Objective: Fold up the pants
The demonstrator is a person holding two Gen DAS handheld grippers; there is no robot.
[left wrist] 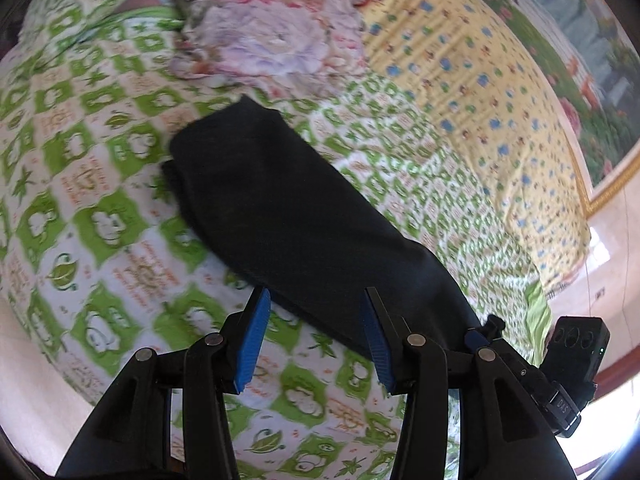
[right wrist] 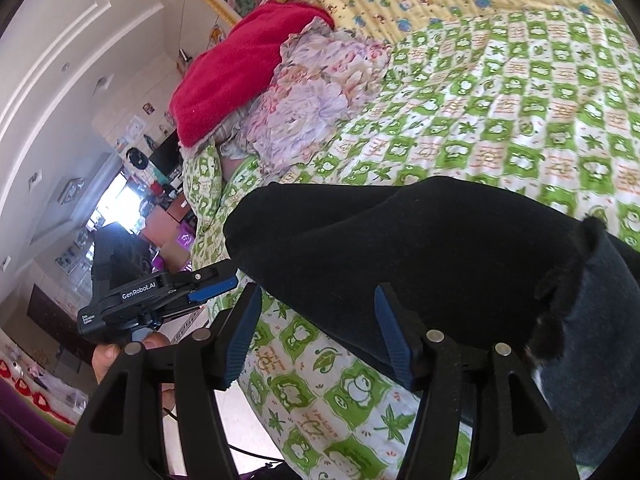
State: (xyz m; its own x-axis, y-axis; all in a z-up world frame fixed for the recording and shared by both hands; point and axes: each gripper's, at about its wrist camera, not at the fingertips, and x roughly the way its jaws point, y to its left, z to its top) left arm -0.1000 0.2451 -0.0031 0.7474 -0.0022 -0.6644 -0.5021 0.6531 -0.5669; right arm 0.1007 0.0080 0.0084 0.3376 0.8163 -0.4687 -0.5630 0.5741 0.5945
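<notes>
The black pants (left wrist: 280, 208) lie folded in a long strip on the green-and-white patterned bedsheet (left wrist: 100, 200). My left gripper (left wrist: 316, 296) hovers at the strip's near edge, its blue pads apart and not pressing the cloth. In the right wrist view the pants (right wrist: 400, 248) bulge up in thick layers, and a grey part shows at the right. My right gripper (right wrist: 318, 292) is open just in front of that fold, with nothing clamped. The left gripper (right wrist: 212, 292) appears at the left, held by a hand (right wrist: 108, 356). The right gripper (left wrist: 480, 334) shows at the pants' near right end.
A crumpled floral cloth (left wrist: 272, 36) and a red cloth (right wrist: 240, 68) are piled at the far side of the bed. A yellow patterned sheet (left wrist: 480, 80) covers the rest of the bed. The bed edge and pale floor (right wrist: 236, 420) lie below my right gripper.
</notes>
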